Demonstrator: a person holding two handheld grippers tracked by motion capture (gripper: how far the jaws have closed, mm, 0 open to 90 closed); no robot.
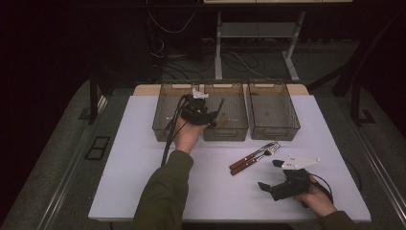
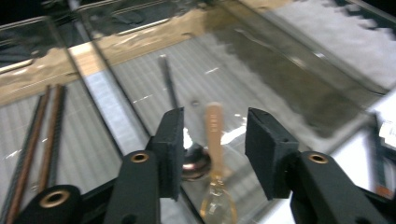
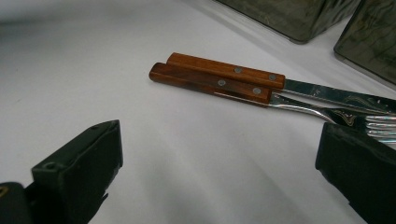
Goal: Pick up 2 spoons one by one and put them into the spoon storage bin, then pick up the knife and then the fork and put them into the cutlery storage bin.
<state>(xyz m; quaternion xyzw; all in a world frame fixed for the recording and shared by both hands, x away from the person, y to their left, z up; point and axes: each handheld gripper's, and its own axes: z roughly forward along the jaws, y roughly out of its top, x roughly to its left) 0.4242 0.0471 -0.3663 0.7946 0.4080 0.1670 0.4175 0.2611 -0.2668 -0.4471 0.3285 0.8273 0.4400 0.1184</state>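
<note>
Left gripper point(image 2: 212, 154) hovers over the middle bin point(image 1: 234, 117), jaws parted, spoon point(image 2: 215, 158) lying below. Right gripper point(image 1: 270, 175), jaws wide apart, sits at four o'clock from knife point(image 3: 219, 70) and fork point(image 3: 212, 86). Risk: touching handles invite grabbing both.

I see a white table point(image 1: 143, 158) in front of me. Three see-through bins point(image 1: 274, 109) stand in a row at its far edge, at twelve o'clock. A knife point(image 3: 224, 70) and a fork point(image 3: 210, 86) with brown wooden handles lie side by side, touching, on the table at about four o'clock.
</note>
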